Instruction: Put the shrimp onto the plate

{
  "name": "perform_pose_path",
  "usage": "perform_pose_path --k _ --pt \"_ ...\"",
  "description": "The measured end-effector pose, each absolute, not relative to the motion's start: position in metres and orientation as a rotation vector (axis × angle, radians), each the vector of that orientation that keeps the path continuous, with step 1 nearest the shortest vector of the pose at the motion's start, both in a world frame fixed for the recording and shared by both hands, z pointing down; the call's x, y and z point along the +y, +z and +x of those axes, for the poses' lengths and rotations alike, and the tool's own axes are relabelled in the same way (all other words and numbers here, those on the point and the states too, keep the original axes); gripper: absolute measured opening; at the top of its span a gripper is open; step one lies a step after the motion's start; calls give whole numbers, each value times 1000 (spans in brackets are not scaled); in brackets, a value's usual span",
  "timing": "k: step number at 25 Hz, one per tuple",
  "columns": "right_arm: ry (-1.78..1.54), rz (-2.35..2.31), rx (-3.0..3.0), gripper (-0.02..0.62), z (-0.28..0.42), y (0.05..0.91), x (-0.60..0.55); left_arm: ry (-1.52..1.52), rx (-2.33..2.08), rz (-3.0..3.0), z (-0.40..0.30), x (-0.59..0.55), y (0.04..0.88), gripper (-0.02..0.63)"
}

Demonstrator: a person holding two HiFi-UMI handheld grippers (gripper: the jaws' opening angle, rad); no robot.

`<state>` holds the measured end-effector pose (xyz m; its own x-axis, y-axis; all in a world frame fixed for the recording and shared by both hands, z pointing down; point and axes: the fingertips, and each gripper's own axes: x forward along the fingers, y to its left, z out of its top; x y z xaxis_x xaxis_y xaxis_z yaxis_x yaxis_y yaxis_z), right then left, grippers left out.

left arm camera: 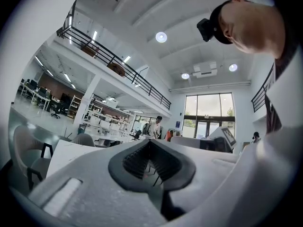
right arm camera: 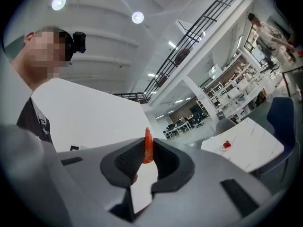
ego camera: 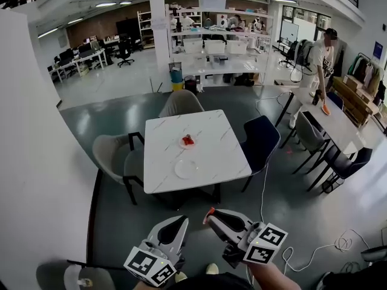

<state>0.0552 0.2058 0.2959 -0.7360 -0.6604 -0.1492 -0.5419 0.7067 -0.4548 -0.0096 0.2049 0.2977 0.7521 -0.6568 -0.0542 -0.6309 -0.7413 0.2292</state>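
One orange shrimp [right arm camera: 148, 145] is pinched thinly at the right gripper [ego camera: 210, 215] tips; left gripper [ego camera: 180, 222] closed on nothing. Both well short of the marble table [ego camera: 211, 132]. Approach, hold the squeeze steady, release low over the empty plate [ego camera: 185, 169].

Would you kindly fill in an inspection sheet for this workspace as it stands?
Surface: white table, some way ahead of both tools.
Job's things: shrimp in the right tool; empty plate near the table's front edge; red item on a saucer mid-table.
Clutter: nothing seen.
Grippers: right tool shut on the shrimp; left tool shut, empty.
Cables: white cable on the floor right of the table.
Surroundings: chairs round the table; person at another table; shelves behind.
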Motion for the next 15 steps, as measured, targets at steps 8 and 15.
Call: perform_pose_path --k 8,15 --pt "-575 -914 2591 57 72 293 203 -171 -1033 2745 6 198 303 8" --pt "-594 -913 2595 57 88 300 187 -172 -1073 2728 17 184 310 8"
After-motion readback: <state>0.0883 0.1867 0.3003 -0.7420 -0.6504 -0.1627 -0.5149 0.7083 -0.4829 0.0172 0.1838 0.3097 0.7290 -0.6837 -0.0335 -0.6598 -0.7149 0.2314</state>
